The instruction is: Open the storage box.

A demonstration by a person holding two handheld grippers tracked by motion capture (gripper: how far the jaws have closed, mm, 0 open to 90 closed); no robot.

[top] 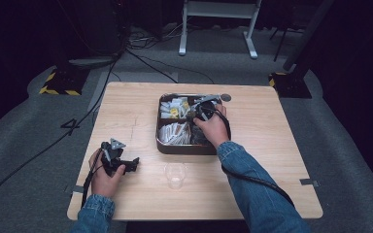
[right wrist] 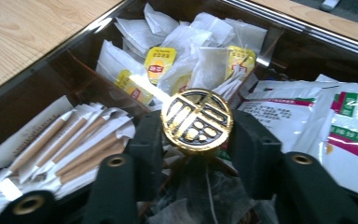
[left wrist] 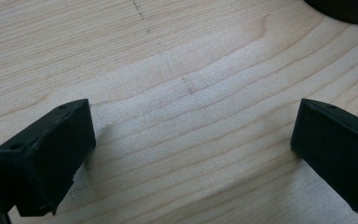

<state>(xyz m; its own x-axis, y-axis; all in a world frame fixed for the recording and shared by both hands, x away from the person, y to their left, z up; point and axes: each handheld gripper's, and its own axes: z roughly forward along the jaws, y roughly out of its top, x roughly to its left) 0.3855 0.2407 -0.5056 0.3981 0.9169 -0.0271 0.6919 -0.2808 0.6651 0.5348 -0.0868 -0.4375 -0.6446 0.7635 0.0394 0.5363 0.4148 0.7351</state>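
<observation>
Left gripper [top: 128, 164] rests low over the pale wooden table [top: 126, 111], near its front-left part, jaws spread wide with nothing between them; in the left gripper view, bare wood grain lies between the two black jaws. Just right of it, near the front edge, stands a clear plastic cup [top: 176, 175], upright and, as far as I can tell, empty. Farther right and back sits the dark rectangular compartmented tray [top: 161, 141], holding paper-wrapped sticks [right wrist: 70, 144], white tea bags with yellow tags [right wrist: 168, 60] and white printed sachets [right wrist: 326, 112]. Right gripper [right wrist: 196, 140] is inside the tray, jaws closed on a round gold-and-black embossed knob [right wrist: 197, 119]. Judgement: early stage; the knob is grasped, nothing has reached the cup, any transfer remains.
</observation>
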